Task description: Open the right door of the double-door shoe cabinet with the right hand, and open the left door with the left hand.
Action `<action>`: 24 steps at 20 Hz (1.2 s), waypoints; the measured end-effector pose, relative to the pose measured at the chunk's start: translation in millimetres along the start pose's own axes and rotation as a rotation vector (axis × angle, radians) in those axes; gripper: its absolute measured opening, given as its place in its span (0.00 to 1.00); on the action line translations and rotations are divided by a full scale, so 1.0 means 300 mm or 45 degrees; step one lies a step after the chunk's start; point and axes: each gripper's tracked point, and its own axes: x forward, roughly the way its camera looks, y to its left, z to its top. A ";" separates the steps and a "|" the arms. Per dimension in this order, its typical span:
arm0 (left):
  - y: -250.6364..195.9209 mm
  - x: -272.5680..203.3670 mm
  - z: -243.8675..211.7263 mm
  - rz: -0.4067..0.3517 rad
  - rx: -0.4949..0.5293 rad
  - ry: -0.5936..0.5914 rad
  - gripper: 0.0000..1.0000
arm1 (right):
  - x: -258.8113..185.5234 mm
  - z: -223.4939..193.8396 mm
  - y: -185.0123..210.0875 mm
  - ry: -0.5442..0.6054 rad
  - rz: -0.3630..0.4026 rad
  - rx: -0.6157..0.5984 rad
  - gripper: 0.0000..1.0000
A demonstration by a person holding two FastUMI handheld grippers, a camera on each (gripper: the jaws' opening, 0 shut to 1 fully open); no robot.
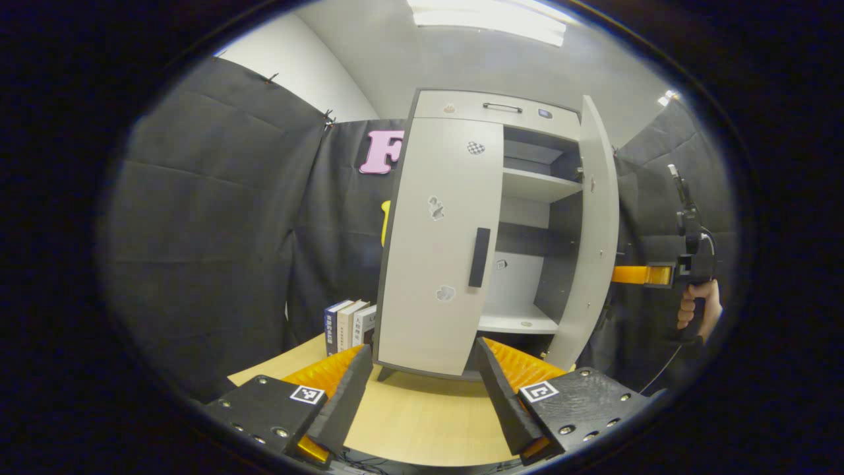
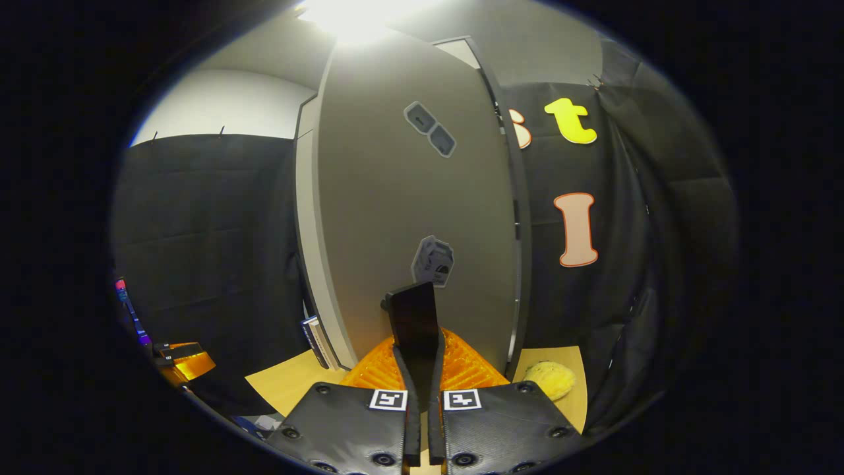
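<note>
While the right gripper (image 2: 422,396) has its jaws pressed nearly together on the dark handle (image 2: 414,323) of the right door (image 2: 409,218), the left gripper (image 1: 422,389) holds its jaws spread wide with nothing between them, short of the cabinet. From the left gripper view we get the whole shoe cabinet (image 1: 488,231): it stands on the wooden surface (image 1: 409,422) straight ahead of the open jaws, pale grey with a dark frame, a drawer front with a slim handle (image 1: 502,107) across the top. The left door (image 1: 438,244) sits closed just beyond the jaws, its vertical black handle (image 1: 479,257) above and a little toward the right-hand jaw, a few stickers dotted over the panel. Past it the right door (image 1: 590,231) is swung out edge-on, baring pale shelves (image 1: 537,185) and a dark interior. Far out beyond the right-hand jaw, a hand (image 1: 697,310) grips the other tool, reaching in behind that open door. A row of books (image 1: 349,326) stands beyond the left-hand jaw, beside the cabinet. Switch to the right gripper view and we see what the left one can't: the door's outer face looms directly over the jaws, stickers (image 2: 432,260) just above the clamped handle, and a yellow fuzzy thing (image 2: 550,379) lies on the surface off the right-hand jaw.
</note>
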 end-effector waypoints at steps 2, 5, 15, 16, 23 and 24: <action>-0.020 -0.014 0.000 -0.010 -0.003 0.001 0.92 | -0.006 0.004 -0.012 -0.004 -0.016 -0.015 0.06; -0.027 -0.030 0.000 -0.007 0.021 0.010 0.92 | -0.029 0.005 -0.050 -0.002 -0.048 -0.030 0.06; -0.044 -0.012 -0.030 -0.023 -0.043 0.079 0.92 | -0.085 0.018 -0.225 -0.036 -0.166 0.112 0.05; -0.036 -0.013 -0.019 -0.027 -0.030 0.078 0.91 | -0.086 0.017 -0.233 -0.047 -0.185 0.099 0.10; 0.193 0.028 0.040 0.011 0.035 0.032 0.91 | -0.100 0.012 -0.250 -0.013 -0.357 0.010 0.09; 0.231 0.045 0.040 0.019 0.027 0.028 0.91 | -0.104 0.010 -0.250 -0.001 -0.381 0.008 0.01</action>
